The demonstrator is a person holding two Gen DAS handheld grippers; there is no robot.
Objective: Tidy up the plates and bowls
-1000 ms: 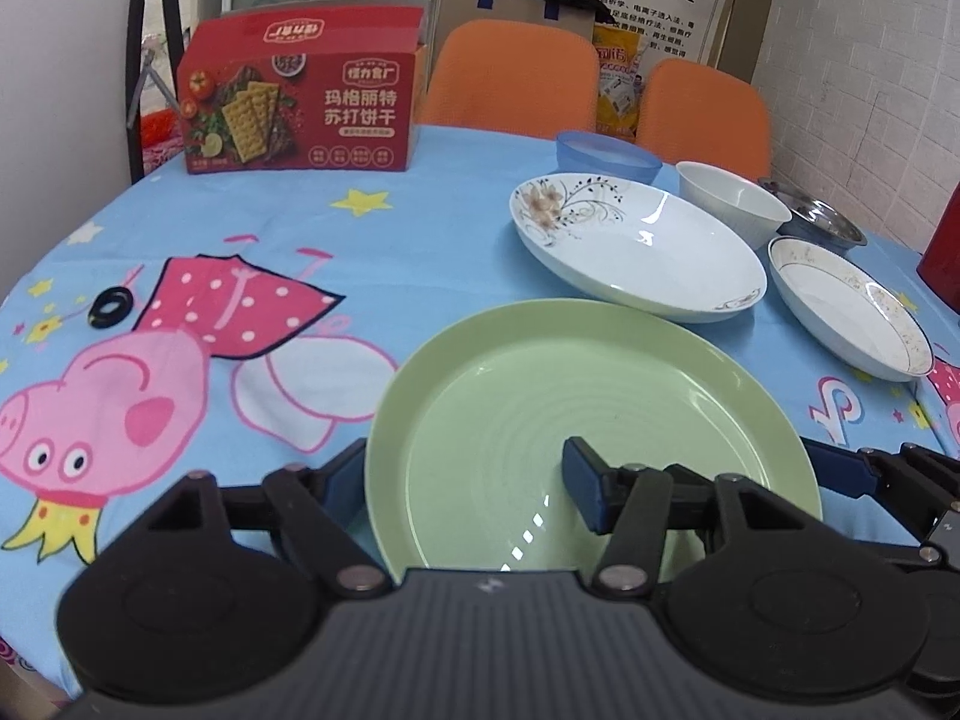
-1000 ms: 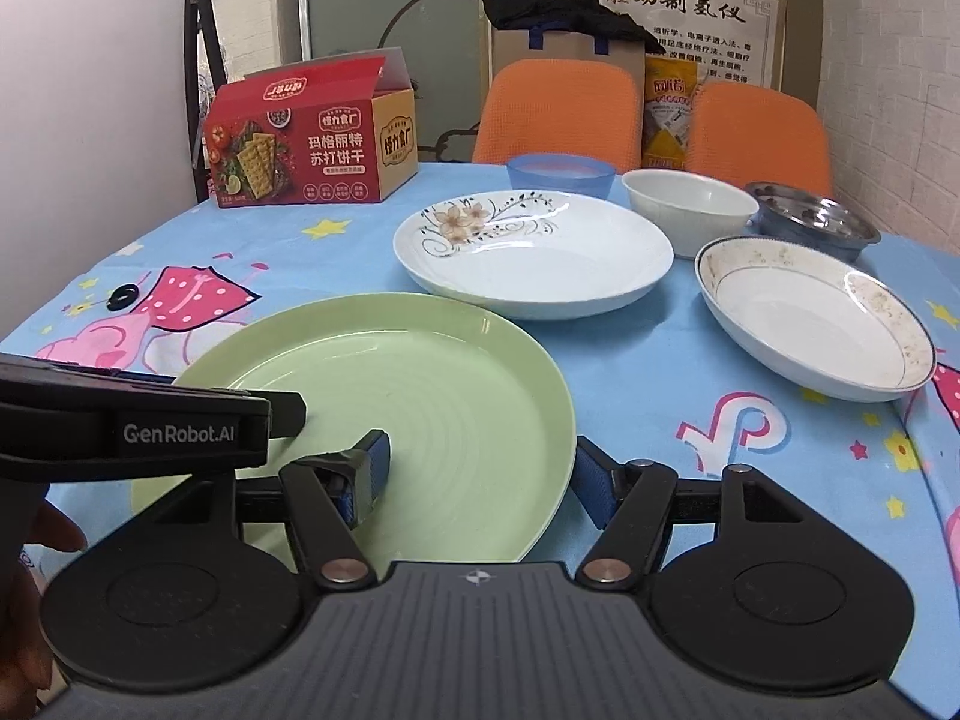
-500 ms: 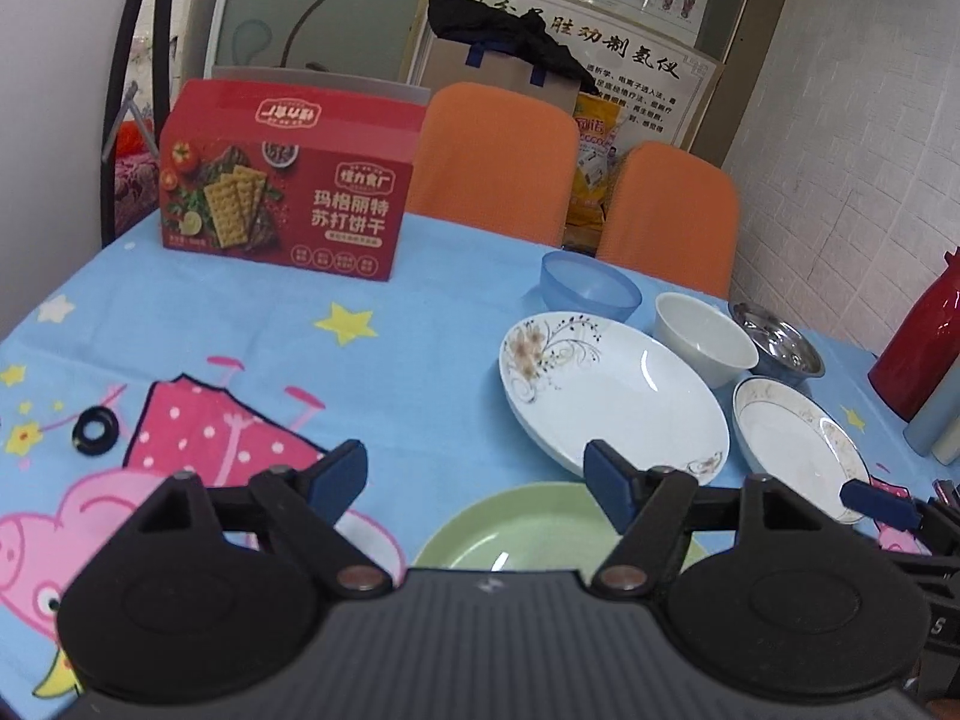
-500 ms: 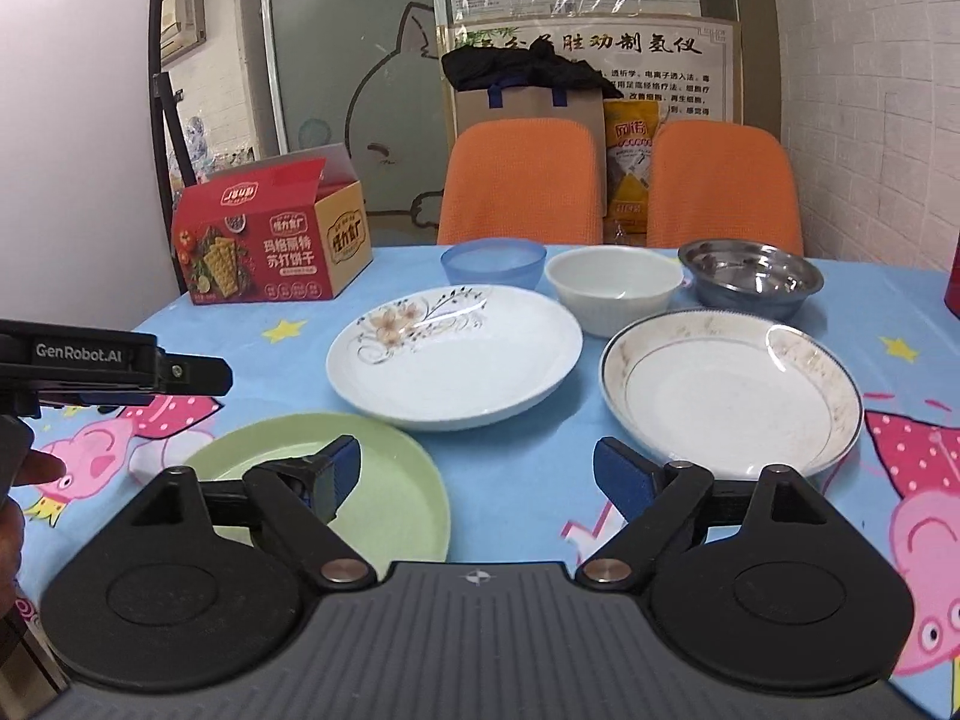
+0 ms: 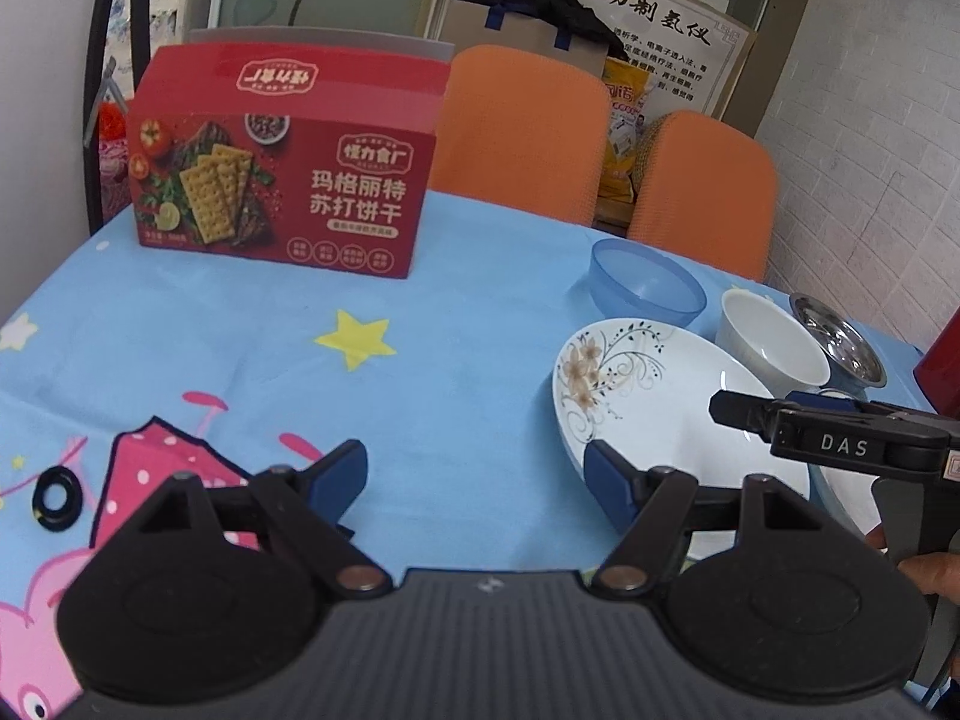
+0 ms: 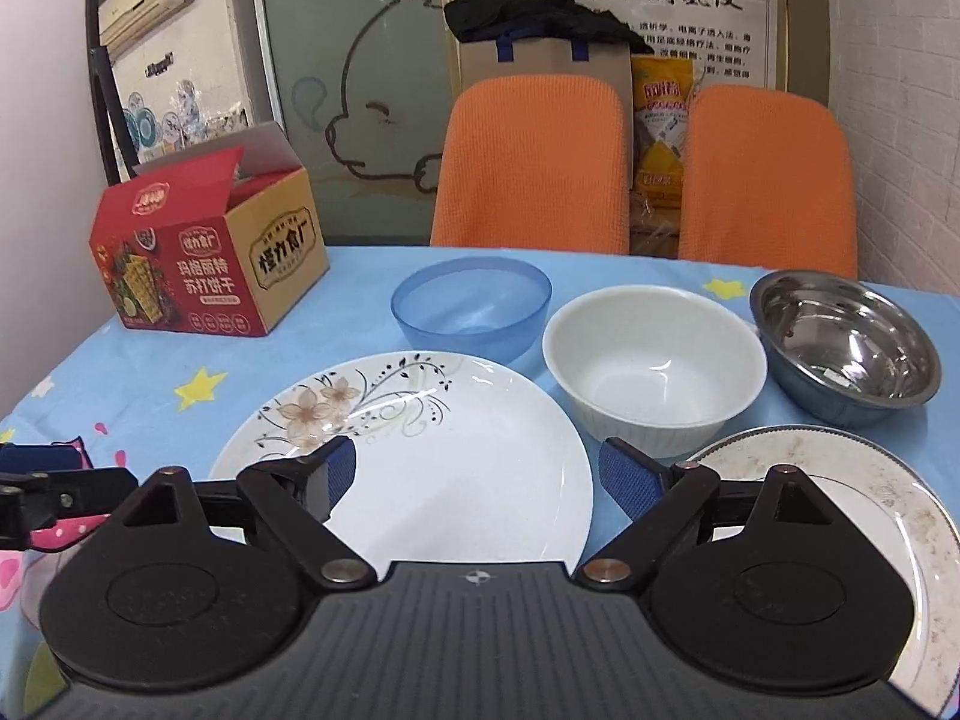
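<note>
A white flowered plate (image 6: 420, 456) lies on the blue tablecloth, right under my open, empty right gripper (image 6: 480, 468). Behind it stand a blue bowl (image 6: 471, 306), a white bowl (image 6: 654, 360) and a steel bowl (image 6: 846, 342). A gold-rimmed white plate (image 6: 840, 480) lies at the right. My left gripper (image 5: 480, 474) is open and empty above the cloth, left of the flowered plate (image 5: 648, 390). The right gripper (image 5: 840, 438) shows at the right of the left wrist view. The green plate is out of view.
A red cracker box (image 5: 282, 180) stands at the back left of the table (image 5: 270, 348). A small black ring (image 5: 57, 495) lies at the left. Two orange chairs (image 6: 534, 162) stand behind the table. A red flask (image 5: 942, 360) is at the far right edge.
Both grippers have risen and moved forward off the green plate, which has dropped out of view. The right gripper now hovers over the flowered plate. Both stay open.
</note>
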